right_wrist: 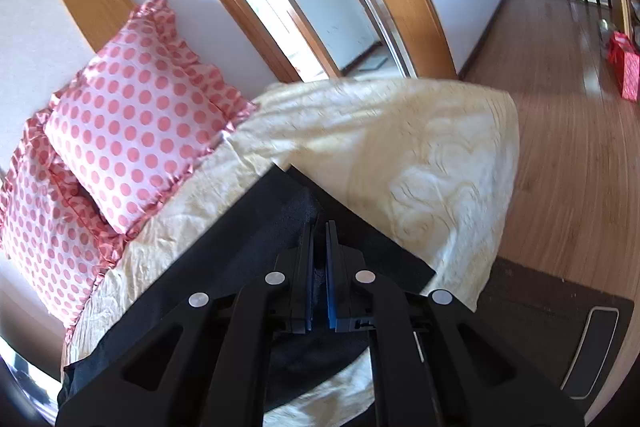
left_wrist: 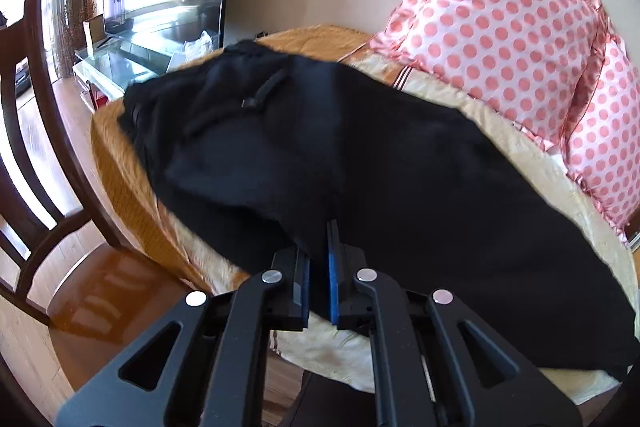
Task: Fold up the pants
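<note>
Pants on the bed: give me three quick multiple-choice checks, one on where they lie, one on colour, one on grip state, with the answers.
1. Where do the pants lie?
A. on the cream bed cover
B. on the wooden chair
C. on the floor

2. What colour are the pillow's dots?
A. blue
B. pink
C. green

3. How does the right gripper stand?
A. wide open above the pillow
B. shut on the pants
C. out of view

Answers:
1 A: the pants spread over the bed cover, apart from the chair.
2 B: the pillow shows pink dots on white.
3 B: the right gripper has black fabric pinched between its blue pads; the left gripper looks the same.
</note>
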Demonstrator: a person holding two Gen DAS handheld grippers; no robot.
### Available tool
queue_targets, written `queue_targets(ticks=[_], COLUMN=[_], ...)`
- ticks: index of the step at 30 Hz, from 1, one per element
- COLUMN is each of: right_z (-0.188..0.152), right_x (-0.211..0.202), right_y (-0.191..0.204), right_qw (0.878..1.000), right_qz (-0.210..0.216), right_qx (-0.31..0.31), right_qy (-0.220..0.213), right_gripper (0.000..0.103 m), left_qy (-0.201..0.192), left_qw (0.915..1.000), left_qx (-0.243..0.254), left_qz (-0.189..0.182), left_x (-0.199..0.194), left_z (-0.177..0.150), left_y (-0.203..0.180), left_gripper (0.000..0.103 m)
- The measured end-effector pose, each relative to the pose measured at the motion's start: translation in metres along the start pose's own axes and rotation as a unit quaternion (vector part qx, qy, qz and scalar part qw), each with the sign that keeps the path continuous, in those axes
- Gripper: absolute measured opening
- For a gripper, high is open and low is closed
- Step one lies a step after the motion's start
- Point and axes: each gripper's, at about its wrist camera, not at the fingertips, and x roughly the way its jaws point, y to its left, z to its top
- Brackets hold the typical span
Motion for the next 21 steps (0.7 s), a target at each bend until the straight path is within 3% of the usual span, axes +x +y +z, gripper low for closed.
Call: queue_targets(ticks=[1,4,5,8,12,14,21], right_z=[-0.001,-0.002,-0.002,-0.002,-0.002,-0.003,-0.004], right_x=[0.001,0.0,-0.001,-0.001,0.001,0.001,0.002], right_y=[-0.002,-0.006,-0.006,-0.006,-0.005,-0.005,-0.002], right_qw=[1.0,1.0,1.0,1.0,1.0,1.0,1.0], right_qz=[-0.001,0.002,0.003,0.002,0.0,-0.002,-0.012], right_qx=[0.003,0.008,0.008,0.007,0.008,0.007,-0.005], right_qy=[0.004,0.008,0.007,0.007,0.01,0.011,0.013], right_gripper=[0.005,0.005,0.005,0.005,0.005,0.005,0.005], left_qy=[-0.005,-0.034,-0.045,-0.05,0.008,0.038,0.072], left_qw=[1.0,0.9987,0.9977,0.9947,0.9899,0.9837,0.9693], left_qx=[-0.004,-0.036,-0.05,-0.09,-0.135,-0.166,-0.202], left_qz=[0.003,0.009,0.007,-0.01,-0.042,-0.058,-0.121], left_x=[-0.003,-0.015,-0.019,-0.021,0.003,0.013,0.0], left_z=[-0.003,0.002,0.005,0.022,0.04,0.041,0.028], left_y=[0.003,0.018,0.025,0.049,0.074,0.084,0.082], left_gripper=[0.019,0.058,0.063,0.063,0.054,0.049,0.047])
